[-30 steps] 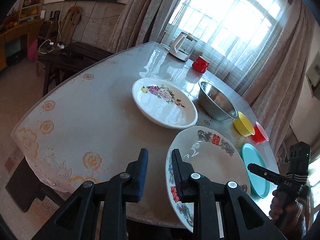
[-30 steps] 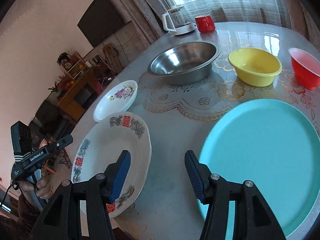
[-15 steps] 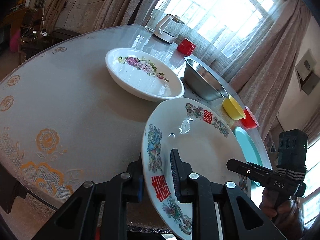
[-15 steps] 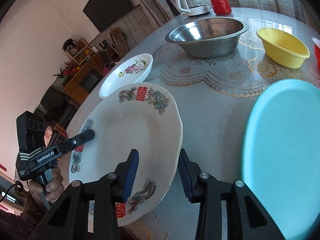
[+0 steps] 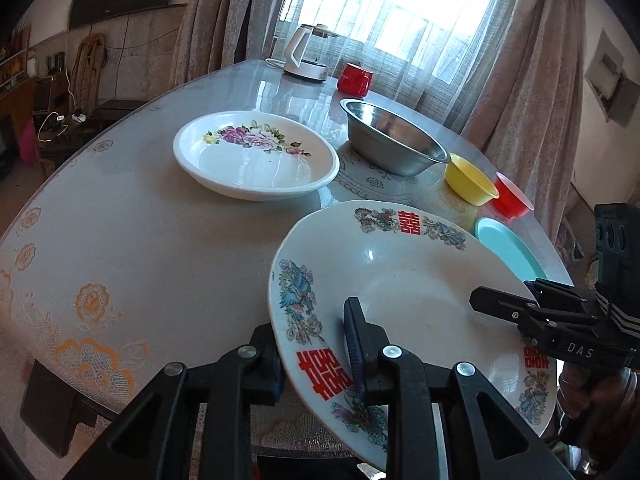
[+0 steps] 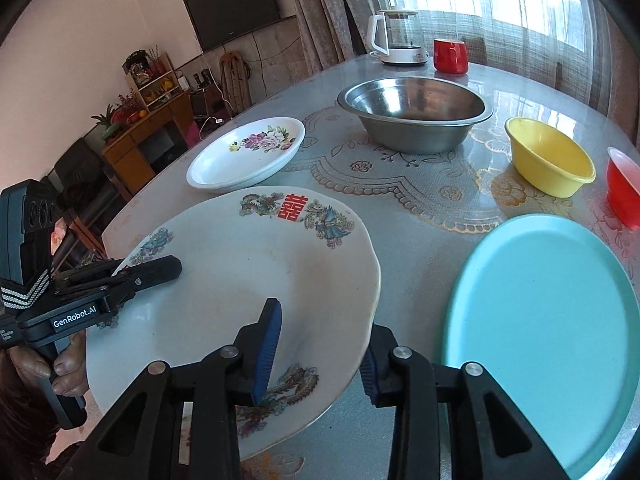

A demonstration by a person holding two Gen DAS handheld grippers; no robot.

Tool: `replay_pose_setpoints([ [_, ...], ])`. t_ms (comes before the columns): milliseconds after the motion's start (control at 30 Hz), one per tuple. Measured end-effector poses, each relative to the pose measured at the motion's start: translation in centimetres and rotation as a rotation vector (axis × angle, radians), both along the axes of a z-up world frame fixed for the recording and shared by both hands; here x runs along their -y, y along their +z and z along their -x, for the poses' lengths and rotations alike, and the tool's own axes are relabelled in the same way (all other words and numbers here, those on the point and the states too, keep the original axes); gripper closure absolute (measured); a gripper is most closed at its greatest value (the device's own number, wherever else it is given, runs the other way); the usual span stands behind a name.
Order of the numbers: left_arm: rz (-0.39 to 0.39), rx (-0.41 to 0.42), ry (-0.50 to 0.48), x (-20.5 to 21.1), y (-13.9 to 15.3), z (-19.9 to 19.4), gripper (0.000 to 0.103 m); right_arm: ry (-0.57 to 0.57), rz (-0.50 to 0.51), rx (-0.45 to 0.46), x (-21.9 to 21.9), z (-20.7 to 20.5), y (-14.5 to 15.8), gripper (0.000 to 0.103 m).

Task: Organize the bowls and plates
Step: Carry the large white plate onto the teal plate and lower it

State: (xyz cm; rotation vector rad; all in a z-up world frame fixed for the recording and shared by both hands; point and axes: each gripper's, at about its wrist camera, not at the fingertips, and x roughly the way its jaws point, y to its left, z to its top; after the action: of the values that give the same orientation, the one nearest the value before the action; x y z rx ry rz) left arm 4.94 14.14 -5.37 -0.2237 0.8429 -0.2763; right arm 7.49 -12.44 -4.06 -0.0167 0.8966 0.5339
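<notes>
The left gripper (image 5: 316, 344) and right gripper (image 6: 320, 356) each clamp opposite rims of the patterned plate (image 5: 404, 292), held tilted over the near edge of the table (image 5: 160, 232). Only the right wrist view shows the wall television (image 6: 232, 8). The plate is white with birds, flowers and red double-happiness characters. The grippers read "GenRobot.AI" and "DAS".

Left claw (image 5: 316, 344) and right claw (image 6: 320, 354) each straddle an opposite rim with their 2 fingers nearly closed.
</notes>
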Motion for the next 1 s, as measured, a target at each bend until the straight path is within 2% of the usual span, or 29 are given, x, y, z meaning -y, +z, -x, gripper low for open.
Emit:
replay_pose_setpoints([
  [133,-0.005,0.006,-0.017,0.9,-0.3,-0.3,0.077,-0.015,0.001,0.009,1.0,0.1,0.1,0.067],
  [233,0.004,-0.02,-0.01,0.9,-0.6,-0.6,0.076,-0.033,0.011,-0.038,1.4,-0.4,-1.0,0.068],
  [400,-0.033,0.002,-0.022,0.9,-0.4,-0.9,0.074,-0.021,0.023,-0.007,1.0,-0.3,-1.4,0.066],
  [667,-0.019,-0.001,-0.019,1.0,-0.6,-0.8,0.074,-0.032,0.043,0.004,0.8,0.0,-1.1,0.068],
  [867,-0.035,0.017,-0.023,1.7,0.0,-0.3,0.074,-0.036,0.068,0.048,1.0,0.9,-0.2,0.068],
  [1000,-0.051,0.034,-0.026,2.5,0.4,-0.3,0.074,-0.059,0.054,0.044,1.7,0.8,-0.1,0.069],
])
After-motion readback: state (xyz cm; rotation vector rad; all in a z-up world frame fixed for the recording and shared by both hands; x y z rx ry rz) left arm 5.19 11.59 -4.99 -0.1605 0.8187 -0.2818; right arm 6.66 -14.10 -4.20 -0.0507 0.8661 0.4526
